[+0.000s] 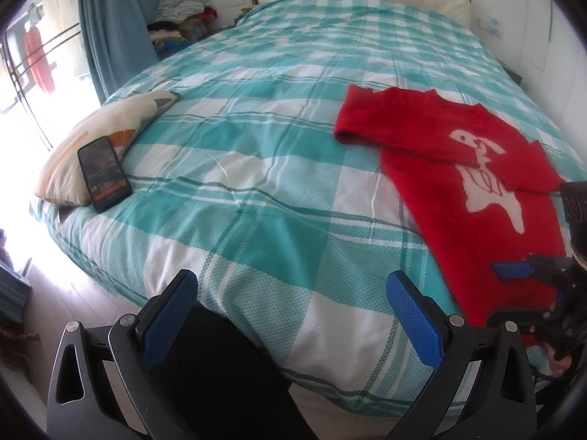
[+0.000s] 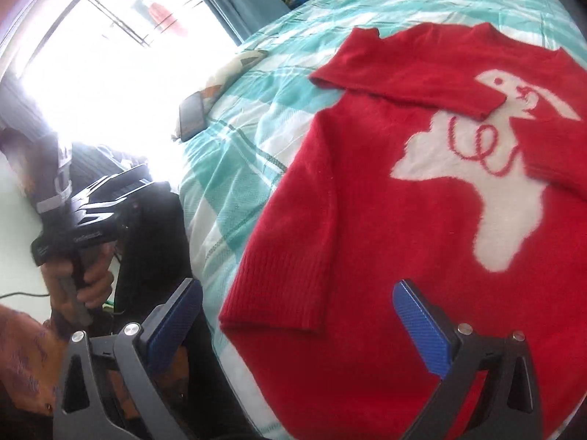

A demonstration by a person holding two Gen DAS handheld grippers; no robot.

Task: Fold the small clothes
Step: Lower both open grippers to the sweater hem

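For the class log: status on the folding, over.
Left tool open, empty. Right tool open over sweater hem. Red sweater flat on bed, both sleeves folded in. Phone well clear.

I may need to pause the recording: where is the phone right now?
The phone lies at the bed's left edge in the left wrist view, propped against the pillow, far from the red sweater.

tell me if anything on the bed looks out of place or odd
One thing: a phone with its screen lit leans half on the pillow near the bed's edge, where it could slide off. The red sweater lies flat with both sleeves folded across its chest, which fits the folding. No damage shows.
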